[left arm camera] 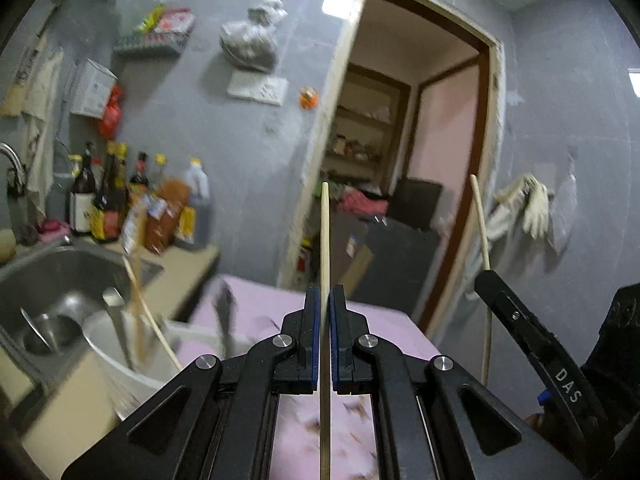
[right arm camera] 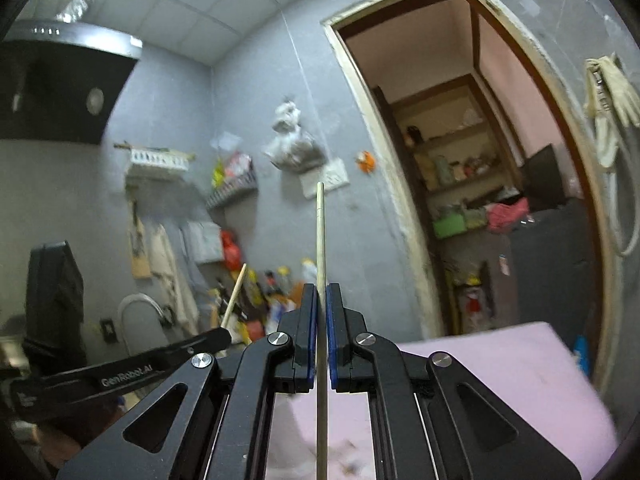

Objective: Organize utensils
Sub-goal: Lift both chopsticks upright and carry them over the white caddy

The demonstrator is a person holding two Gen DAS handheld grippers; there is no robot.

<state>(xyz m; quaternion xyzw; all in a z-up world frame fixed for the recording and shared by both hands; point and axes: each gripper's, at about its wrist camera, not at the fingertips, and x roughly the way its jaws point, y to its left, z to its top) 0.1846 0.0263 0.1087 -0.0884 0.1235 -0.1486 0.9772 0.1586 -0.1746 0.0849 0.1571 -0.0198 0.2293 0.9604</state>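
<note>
Each claw (left arm camera: 325,300) (right arm camera: 321,300) pinches one chopstick (left arm camera: 325,240) (right arm camera: 320,232) over pink cloth (left arm camera: 256,308), grey-walled kitchen beyond

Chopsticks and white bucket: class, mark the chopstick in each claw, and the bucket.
Left claw's chopstick (left arm camera: 325,232), left wrist view, upper shaft.
Right claw's chopstick (right arm camera: 320,236), right wrist view, upper shaft.
White bucket (left arm camera: 120,372), left wrist view, outer wall.

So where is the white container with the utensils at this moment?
In the left wrist view the white container sits at the lower left, between the steel sink and the pink cloth, left of the left tool.
</note>
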